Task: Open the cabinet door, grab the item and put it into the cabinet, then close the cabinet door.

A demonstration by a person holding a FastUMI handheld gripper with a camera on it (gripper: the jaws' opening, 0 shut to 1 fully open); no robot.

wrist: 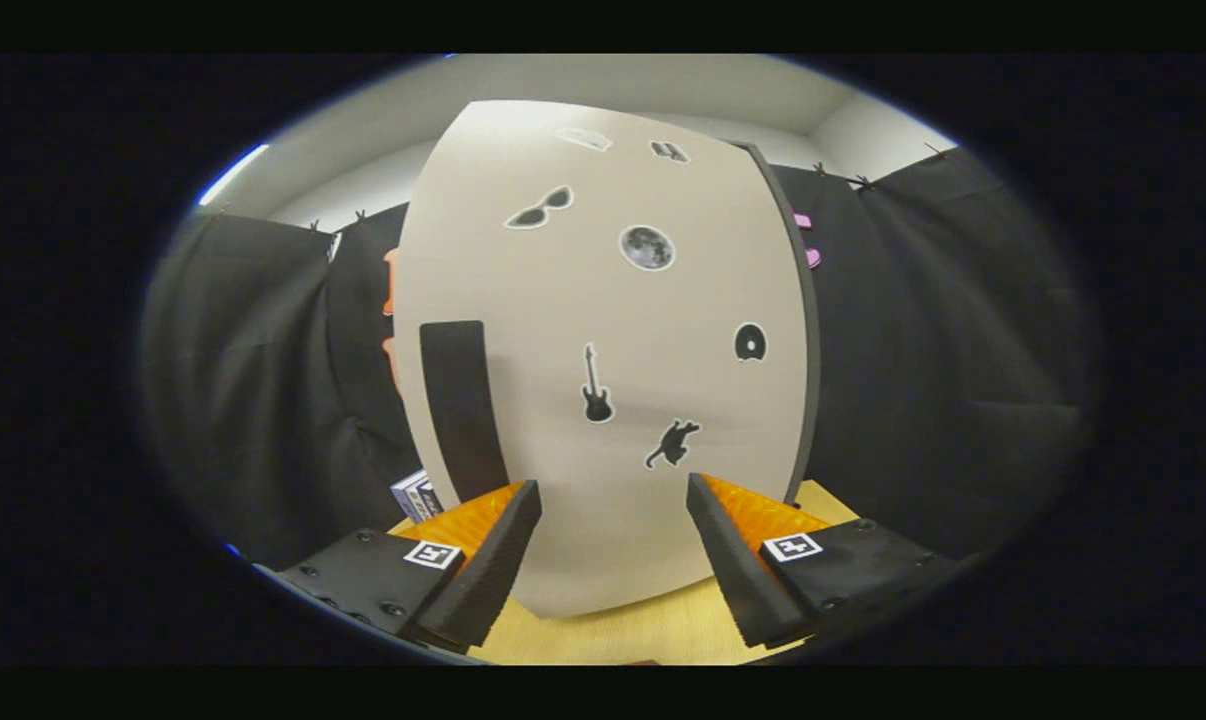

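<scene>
A pale grey cabinet (603, 330) stands upright on the wooden table, just ahead of my fingers. Its door faces me and looks closed; it carries several small stickers, among them a guitar, a moon and sunglasses. A long black handle (460, 405) runs down the door's left side, just beyond my left finger. My gripper (613, 490) is open, fingers spread wide with nothing between them, close to the door's lower part. A small box (416, 495) with a dark printed face peeks out at the cabinet's lower left, behind my left finger.
The light wooden table (643, 630) shows below the cabinet and between my fingers. Black cloth walls stand on both sides of the cabinet. A white wall and ceiling rise behind it.
</scene>
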